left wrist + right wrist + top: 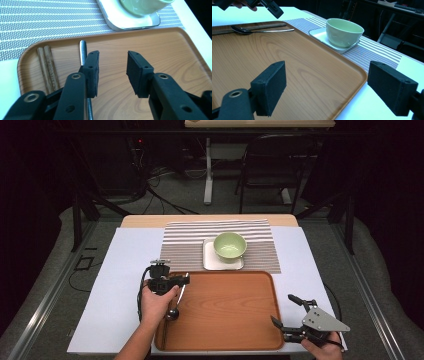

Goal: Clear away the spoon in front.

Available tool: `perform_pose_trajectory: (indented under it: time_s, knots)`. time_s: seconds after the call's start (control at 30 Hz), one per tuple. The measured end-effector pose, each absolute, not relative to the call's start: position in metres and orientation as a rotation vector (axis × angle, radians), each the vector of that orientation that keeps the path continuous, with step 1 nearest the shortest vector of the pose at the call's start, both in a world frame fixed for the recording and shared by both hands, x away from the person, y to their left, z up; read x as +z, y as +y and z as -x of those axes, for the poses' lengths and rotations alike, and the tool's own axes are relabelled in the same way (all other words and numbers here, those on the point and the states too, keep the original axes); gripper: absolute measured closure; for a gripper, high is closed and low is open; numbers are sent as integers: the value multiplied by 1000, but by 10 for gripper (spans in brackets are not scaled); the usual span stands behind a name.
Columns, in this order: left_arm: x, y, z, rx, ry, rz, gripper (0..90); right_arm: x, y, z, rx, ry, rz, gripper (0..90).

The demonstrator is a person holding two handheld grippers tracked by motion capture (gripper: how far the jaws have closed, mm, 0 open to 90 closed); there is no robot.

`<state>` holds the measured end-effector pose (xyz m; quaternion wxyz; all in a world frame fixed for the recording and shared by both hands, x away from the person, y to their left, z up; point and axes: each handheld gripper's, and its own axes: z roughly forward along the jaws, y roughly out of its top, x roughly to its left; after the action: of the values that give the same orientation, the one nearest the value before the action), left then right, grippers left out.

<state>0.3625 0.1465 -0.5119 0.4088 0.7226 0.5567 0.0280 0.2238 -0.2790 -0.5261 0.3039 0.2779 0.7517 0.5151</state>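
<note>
Nearest the person, the right gripper (286,314) sits at the near right corner of the wooden tray (235,320), its jaws spread wide with nothing between them, one over the tray's bare wood and the other out past the rim. Farther in on the left side, the left gripper (112,70) hovers over the tray's left edge with its jaws parted and empty (no pad touches anything), and the spoon (259,31) lies on the tray just under its left jaw, handle pointing toward the far rim and bowl toward the near side. Just beside the spoon, closer to the tray's left rim, lie the wooden chopsticks (48,67), side by side. Beyond the tray's far rim a green bowl (230,245) stands on a white square plate (212,262), which rests on a striped placemat (185,245).
</note>
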Motion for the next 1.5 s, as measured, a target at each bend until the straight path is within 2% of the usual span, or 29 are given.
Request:
perform_pose_trajectory:
  time_s: [0.23, 0.4, 1.5]
  knots:
    - [-506, 140, -361, 163, 1393, -1824, 448, -526, -279, -224, 1362, 1991, -736, 153]
    - [-503, 137, -362, 202, 1397, -1840, 389, -526, -279, -224, 1362, 1991, -735, 153]
    - [-475, 116, -379, 222, 1356, -1847, 387, -526, -279, -224, 1362, 1991, -735, 153]
